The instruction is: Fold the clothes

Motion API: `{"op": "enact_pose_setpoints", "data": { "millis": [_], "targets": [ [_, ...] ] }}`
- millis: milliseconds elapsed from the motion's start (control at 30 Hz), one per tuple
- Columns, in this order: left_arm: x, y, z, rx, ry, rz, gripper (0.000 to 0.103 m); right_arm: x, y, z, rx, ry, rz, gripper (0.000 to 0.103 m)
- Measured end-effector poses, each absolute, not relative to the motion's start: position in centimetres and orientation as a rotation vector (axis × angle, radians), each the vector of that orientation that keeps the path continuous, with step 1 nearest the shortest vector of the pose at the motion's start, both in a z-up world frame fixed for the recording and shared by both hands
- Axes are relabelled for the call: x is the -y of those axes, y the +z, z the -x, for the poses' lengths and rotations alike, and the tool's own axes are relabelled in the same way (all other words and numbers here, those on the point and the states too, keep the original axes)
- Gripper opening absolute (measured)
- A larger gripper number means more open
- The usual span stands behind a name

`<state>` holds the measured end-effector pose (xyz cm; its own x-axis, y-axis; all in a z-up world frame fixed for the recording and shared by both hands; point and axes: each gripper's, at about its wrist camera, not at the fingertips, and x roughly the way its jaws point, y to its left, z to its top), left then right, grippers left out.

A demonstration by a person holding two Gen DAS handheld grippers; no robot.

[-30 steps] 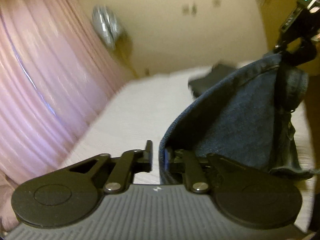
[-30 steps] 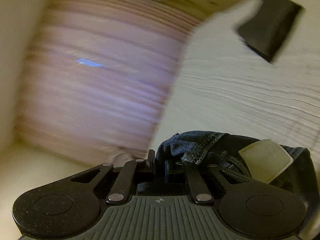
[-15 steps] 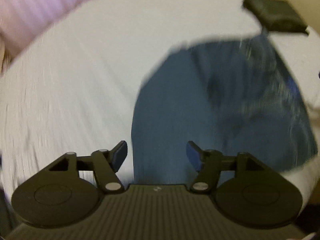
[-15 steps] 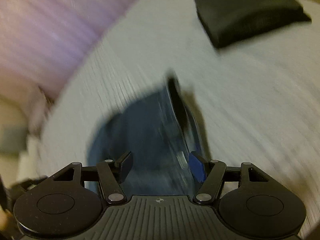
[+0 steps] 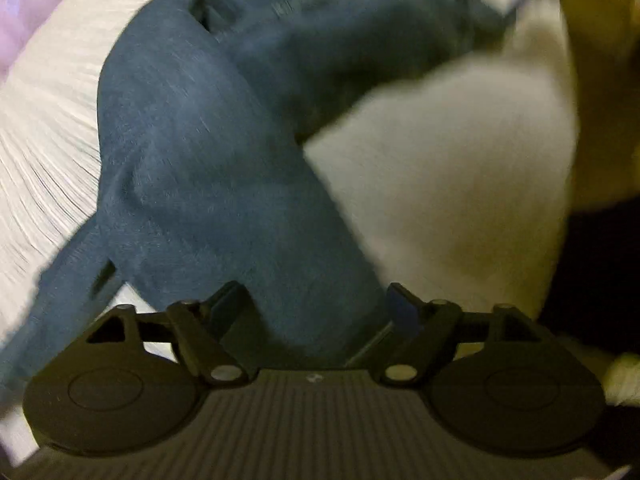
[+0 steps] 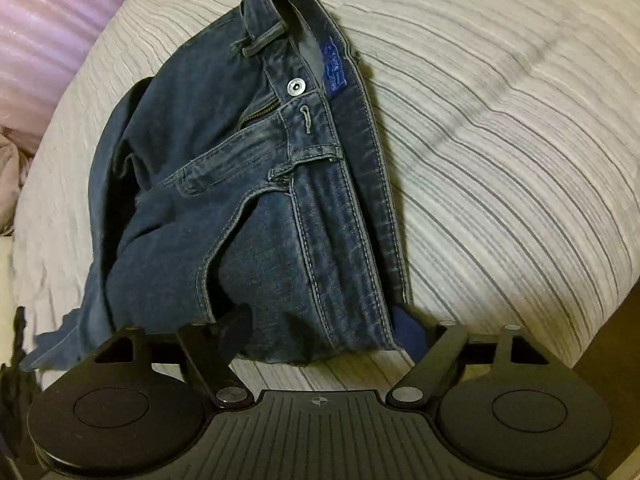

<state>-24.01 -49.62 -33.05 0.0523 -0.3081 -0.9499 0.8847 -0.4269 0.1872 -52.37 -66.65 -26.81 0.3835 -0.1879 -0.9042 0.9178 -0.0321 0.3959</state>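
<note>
Dark blue jeans [image 6: 260, 208] lie crumpled on the striped white bedcover [image 6: 500, 140], waistband and metal button [image 6: 297, 87] facing up. My right gripper [image 6: 322, 332] hangs just over their near edge, jaws opening, with denim lying between the fingers but not pinched. In the blurred left wrist view, the jeans [image 5: 192, 152] run from the top down between the fingers of my left gripper [image 5: 318, 312]. Its jaws are closing but still stand apart, and the pads do not press the cloth.
A pink curtain [image 6: 40, 28] hangs beyond the bed's far left side, with a pale pink cloth [image 6: 8, 176] bunched below it. The bed's edge and a dark drop show at the lower right [image 6: 600, 300]. Bare bedcover [image 5: 440, 152] lies right of the jeans.
Both grippers dropped from holding the jeans up in the air to just above the bed. Both let go, and the jeans now lie on the bedcover.
</note>
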Motion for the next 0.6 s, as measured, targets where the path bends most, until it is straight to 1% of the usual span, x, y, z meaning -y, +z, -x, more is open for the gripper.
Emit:
{"op": "enact_pose_setpoints", "data": {
  "millis": [33,67,100,167,300,367,433,533,567,600],
  "targets": [
    [49.4,-33.5,23.9,-0.619,-1.554,-1.388,0.044,66.6,-26.8,52.0,-0.759,-1.044,-1.280,0.081],
    [49.1,-33.9,23.7,-0.601,-1.545,-1.416,0.022,66.6,-26.9,51.8,-0.767,-1.049,-1.270,0.081],
    [49.0,-33.2,22.9,-0.632,-1.556,-1.381,0.013,66.6,-26.9,51.6,-0.774,-1.053,-1.260,0.081],
    [49.0,-30.8,20.7,-0.698,-1.566,-1.275,0.003,66.7,-27.1,51.5,-0.791,-1.069,-1.259,0.081],
    [50.3,-23.0,12.2,-0.775,-1.466,-0.945,0.003,67.0,-27.2,51.5,-0.794,-1.102,-1.265,0.081],
    [51.5,-19.4,6.3,-0.766,-1.361,-0.809,0.003,67.1,-26.9,51.7,-0.788,-1.115,-1.266,0.081],
    [53.4,-15.9,-0.8,-0.716,-1.197,-0.703,0.004,67.2,-26.4,52.0,-0.779,-1.122,-1.255,0.081],
    [55.2,-12.3,-9.5,-0.620,-0.886,-0.578,0.008,67.1,-25.8,52.4,-0.752,-1.124,-1.254,0.081],
    [55.4,-11.5,-11.3,-0.590,-0.811,-0.564,0.011,67.1,-25.8,52.5,-0.747,-1.123,-1.254,0.081],
    [55.5,-11.1,-12.6,-0.576,-0.769,-0.564,0.018,66.9,-25.9,52.6,-0.747,-1.120,-1.259,0.081]
  ]
}}
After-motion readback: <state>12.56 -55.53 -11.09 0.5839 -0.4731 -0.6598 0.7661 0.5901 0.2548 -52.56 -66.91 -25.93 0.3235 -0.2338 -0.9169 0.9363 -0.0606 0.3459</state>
